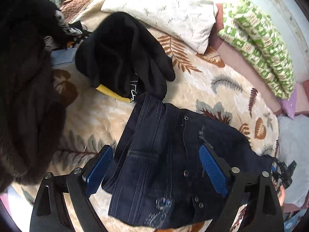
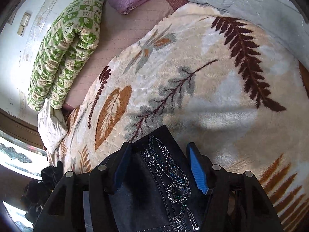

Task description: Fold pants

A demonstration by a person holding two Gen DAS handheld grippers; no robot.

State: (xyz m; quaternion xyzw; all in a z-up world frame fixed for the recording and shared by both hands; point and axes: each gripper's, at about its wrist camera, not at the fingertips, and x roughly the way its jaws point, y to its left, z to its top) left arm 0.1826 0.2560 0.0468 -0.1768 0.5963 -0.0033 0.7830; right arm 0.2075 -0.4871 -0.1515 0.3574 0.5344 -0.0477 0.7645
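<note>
Pants: your dark denim pants (image 1: 164,154) lie bunched on the leaf-patterned blanket (image 1: 212,89) that covers the bed, toward its near edge; pale stitching and rivets face up.
Left tool: your left tool (image 1: 155,171) has its blue pads (image 1: 212,170) spread apart, one on each side of the bunched denim, clamping nothing.
Right tool: your right tool (image 2: 161,167) also stands apart, straddling a sequined strip of the pants (image 2: 166,174); whether the pads (image 2: 198,171) touch the cloth cannot be told.
Black garment: a black garment with a yellow band (image 1: 123,58) lies on the blanket just beyond the pants.
Far side of the bed: a white pillow (image 1: 164,9) and a green-checked quilt (image 2: 63,46) sit there.
</note>
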